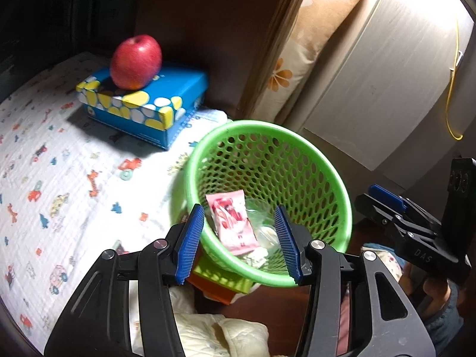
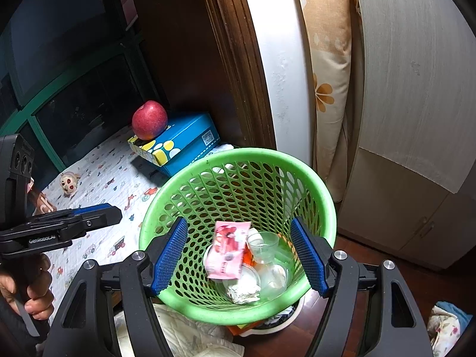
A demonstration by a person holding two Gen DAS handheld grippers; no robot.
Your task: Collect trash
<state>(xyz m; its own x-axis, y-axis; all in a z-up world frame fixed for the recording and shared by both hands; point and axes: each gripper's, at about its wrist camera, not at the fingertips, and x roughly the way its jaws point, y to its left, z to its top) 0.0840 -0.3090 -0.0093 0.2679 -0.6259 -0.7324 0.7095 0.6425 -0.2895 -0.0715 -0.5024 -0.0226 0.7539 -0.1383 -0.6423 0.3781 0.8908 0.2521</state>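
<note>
Green perforated plastic fills the left wrist view: a round trash basket (image 1: pixel 267 199) stands just off the edge of a bed spread with a cartoon-print sheet (image 1: pixel 59 178). Inside the basket lie a pink snack wrapper (image 1: pixel 233 223) and clear plastic cups (image 1: pixel 261 220). The left hand-held gripper (image 1: pixel 239 244) hangs over the basket's near rim, its blue-padded fingers (image 1: pixel 190 244) spread wide and holding nothing. Beyond the basket, on the sheet, a blue tissue box (image 1: pixel 142 104) with yellow and white dots carries a red apple (image 1: pixel 136 62). The right hand-held gripper (image 1: pixel 386 197) shows side-on beside the basket; from here I cannot tell whether it is spread or pressed together.

From the right wrist view, the same basket (image 2: pixel 238 235) sits directly below the right hand-held gripper (image 2: pixel 239 255), whose jaws stand wide apart and empty, straddling the basket's mouth. At the basket's bottom the pink wrapper (image 2: pixel 227 250) leans on the clear cups (image 2: pixel 263 245), with a crumpled foil ball (image 2: pixel 244 293) nearest the gripper. The apple (image 2: pixel 149 120) on the tissue box (image 2: pixel 178 142) lies past the basket's far rim. A small toy figure (image 2: pixel 69 183) rests on the sheet (image 2: pixel 98 178), farther from the basket than the box. The left hand-held gripper (image 2: pixel 114 212) reaches toward the basket's side, its jaw state unclear from this angle.
</note>
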